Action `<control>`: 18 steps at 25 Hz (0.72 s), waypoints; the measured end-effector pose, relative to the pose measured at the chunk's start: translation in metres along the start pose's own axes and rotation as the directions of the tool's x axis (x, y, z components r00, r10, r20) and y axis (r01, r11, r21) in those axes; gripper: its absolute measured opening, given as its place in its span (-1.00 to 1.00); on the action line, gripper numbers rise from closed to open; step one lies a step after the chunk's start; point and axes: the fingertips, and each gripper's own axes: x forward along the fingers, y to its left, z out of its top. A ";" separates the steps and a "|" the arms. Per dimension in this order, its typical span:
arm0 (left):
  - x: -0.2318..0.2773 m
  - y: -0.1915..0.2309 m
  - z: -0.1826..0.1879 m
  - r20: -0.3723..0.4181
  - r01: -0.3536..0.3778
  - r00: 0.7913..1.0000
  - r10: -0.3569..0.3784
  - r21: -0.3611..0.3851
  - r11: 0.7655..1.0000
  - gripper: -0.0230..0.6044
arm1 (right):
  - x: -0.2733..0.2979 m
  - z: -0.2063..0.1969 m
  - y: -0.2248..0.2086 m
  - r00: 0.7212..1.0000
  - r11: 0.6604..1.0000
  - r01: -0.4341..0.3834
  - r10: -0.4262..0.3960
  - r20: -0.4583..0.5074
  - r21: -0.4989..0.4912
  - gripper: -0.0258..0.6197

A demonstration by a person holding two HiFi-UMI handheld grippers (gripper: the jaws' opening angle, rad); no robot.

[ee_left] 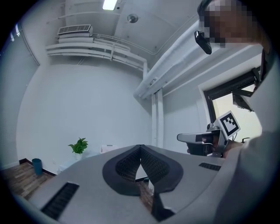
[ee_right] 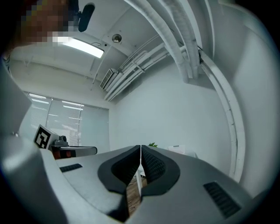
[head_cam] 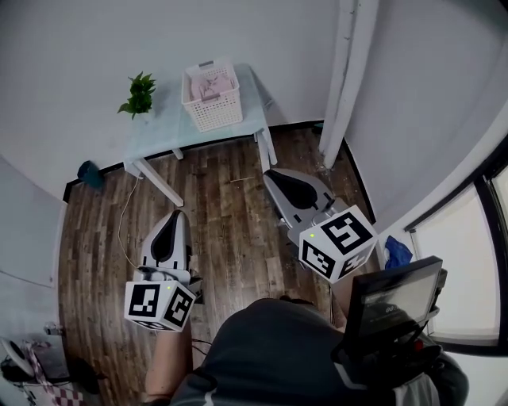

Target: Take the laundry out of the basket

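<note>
The white basket [head_cam: 213, 111] stands on the pale worktop [head_cam: 163, 131] at the upper centre of the head view, with pink laundry [head_cam: 208, 86] inside and a potted plant [head_cam: 139, 95] at its left. Lower in the frame, over the wood floor [head_cam: 226, 218], the left tool [head_cam: 178, 214] and right tool [head_cam: 271, 174] are both clenched on nothing, well apart from the basket.

White walls [head_cam: 79, 47], dark wood floor [head_cam: 230, 206], pale table [head_cam: 163, 127], potted plant [head_cam: 140, 93], window [head_cam: 464, 270] at right

- Head view: even, soft indoor light; only faint shadow under the table [head_cam: 171, 127].
- Left gripper view: ceiling lamp [ee_left: 109, 4] blown out; window [ee_left: 225, 103] glares at the right.
- Right gripper view: strip light [ee_right: 83, 46] bright; blinds [ee_right: 57, 120] washed out.
- All views: fisheye bend, dark vignetted corners.
</note>
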 end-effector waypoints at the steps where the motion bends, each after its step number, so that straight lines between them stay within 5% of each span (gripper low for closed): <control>1: 0.010 -0.002 0.000 0.000 0.002 1.000 -0.002 0.003 1.000 -0.90 | 0.002 0.001 -0.012 1.000 1.000 0.002 -0.002 0.002 0.003 -0.86; 9: 0.064 0.004 0.004 -0.003 -0.023 1.000 0.023 0.000 1.000 -0.90 | 0.034 -0.002 -0.075 1.000 0.999 -0.013 0.013 -0.010 0.033 -0.86; 18: 0.112 0.058 -0.015 -0.032 0.011 0.999 -0.011 0.001 1.000 -0.90 | 0.101 -0.022 -0.090 0.998 1.000 0.013 -0.013 -0.054 -0.013 -0.86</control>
